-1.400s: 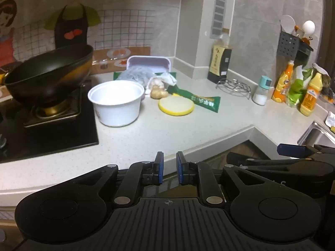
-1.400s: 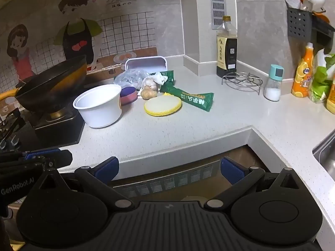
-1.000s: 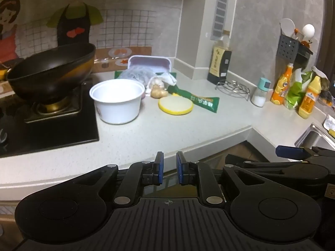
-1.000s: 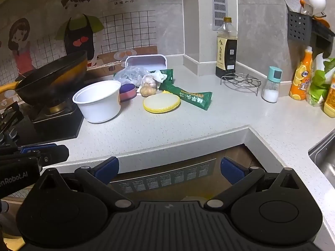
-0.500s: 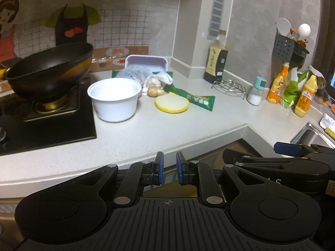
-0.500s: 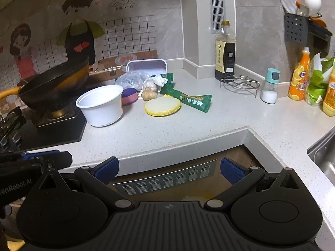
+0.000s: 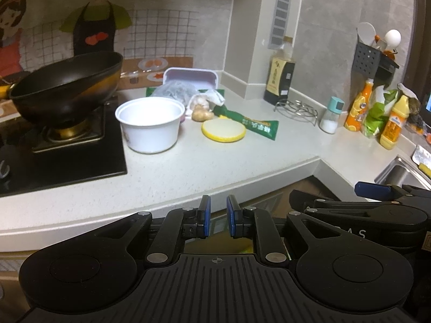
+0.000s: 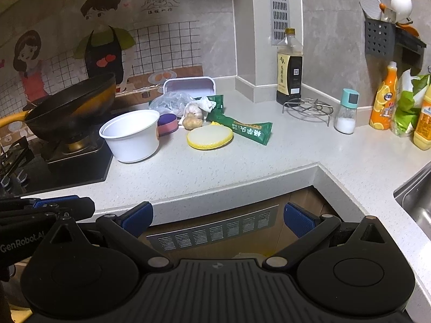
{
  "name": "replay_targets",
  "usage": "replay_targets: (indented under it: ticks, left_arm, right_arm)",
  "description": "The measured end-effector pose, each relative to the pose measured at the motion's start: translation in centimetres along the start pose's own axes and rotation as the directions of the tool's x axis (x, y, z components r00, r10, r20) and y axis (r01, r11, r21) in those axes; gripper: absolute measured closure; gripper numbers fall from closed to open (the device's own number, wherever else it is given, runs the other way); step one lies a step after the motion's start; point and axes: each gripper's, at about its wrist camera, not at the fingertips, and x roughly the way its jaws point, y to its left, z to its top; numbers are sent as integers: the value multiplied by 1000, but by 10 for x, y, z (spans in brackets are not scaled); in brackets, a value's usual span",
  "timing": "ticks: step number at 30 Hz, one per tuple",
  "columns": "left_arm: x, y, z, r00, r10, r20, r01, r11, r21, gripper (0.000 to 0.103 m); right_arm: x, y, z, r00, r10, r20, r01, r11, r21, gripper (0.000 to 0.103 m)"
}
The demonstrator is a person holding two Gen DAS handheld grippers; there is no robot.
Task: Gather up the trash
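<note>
trash cluster, kitchen counter, nothing yet collected. green wrapper (image 8: 243,130) is found just above centre of the right wrist frame, lying flat, its long axis running from upper left to lower right. yellow-rimmed lid (image 8: 210,137) is set touching or just beside the wrapper's near edge; white tub (image 8: 130,134) is placed left of it, beside the stove; clear plastic bag (image 8: 171,102) and crumpled tissue (image 8: 207,103) are bunched behind, in front of the white tray (image 8: 190,84).

left gripper (image 7: 216,219) is held at lower centre of its frame, jaws narrow with a slim gap, nothing between them. right gripper (image 8: 218,218) is held at lower centre of its frame, jaws spread wide, nothing between them.

both grippers are kept off the counter's front edge, well apart from the cluster, which lies ahead and up-frame. the wrapper is judged nearer the right gripper, whose wide jaws suit a grasp made across the short width.
</note>
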Motion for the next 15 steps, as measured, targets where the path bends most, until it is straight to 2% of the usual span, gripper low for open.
replay_targets:
  ticks: [15]
  left_arm:
    - [1, 8, -1, 1000, 0, -12, -1, 1000, -15, 86]
  right_arm:
    - [3, 6, 0, 1000, 7, 4, -7, 1000, -9, 0]
